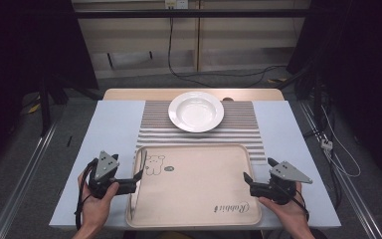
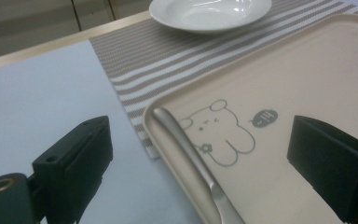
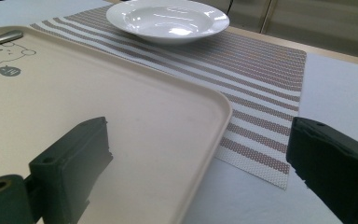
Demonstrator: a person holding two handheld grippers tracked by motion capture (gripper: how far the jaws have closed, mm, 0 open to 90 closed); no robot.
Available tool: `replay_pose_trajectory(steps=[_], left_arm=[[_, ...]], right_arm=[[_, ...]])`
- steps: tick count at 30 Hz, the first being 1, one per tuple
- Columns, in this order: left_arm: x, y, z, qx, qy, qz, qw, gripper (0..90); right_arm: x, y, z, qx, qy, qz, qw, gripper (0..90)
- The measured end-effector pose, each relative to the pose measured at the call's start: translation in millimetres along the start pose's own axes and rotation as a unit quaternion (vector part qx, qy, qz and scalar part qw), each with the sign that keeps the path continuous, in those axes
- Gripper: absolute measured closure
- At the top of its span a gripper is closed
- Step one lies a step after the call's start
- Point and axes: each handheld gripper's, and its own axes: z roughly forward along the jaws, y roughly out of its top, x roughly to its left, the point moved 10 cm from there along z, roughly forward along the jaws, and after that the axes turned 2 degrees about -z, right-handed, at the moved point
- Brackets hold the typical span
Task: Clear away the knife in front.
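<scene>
Grippers, left and right, we hold released astride a smooth beige tray's rounded rims; slim metal spoon inside.

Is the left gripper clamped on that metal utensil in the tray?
No: the left gripper is open, and the utensil lies loose along the tray rim.
</scene>
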Motion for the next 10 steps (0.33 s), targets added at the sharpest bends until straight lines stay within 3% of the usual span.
replay_pose_trajectory(steps=[2, 5, 10], left_arm=[[3.3, -6.7, 1.5, -0.002, 0.008, -0.008, 0.9999, 6.4], [3.1, -17.3, 4.6, 0.011, -0.003, -0.027, 0.9996, 6.4], [6.4, -16.5, 5.7, 0.009, -0.003, -0.032, 0.9994, 6.2]], right_arm=[[-0.1, -0.5, -0.4, 0.000, 0.000, 0.003, 1.0000, 6.3], [-0.3, -1.0, -1.5, 0.000, 0.001, 0.009, 1.0000, 6.3], [-1.1, -0.9, -1.5, -0.001, -0.001, 0.010, 0.9999, 6.3]])
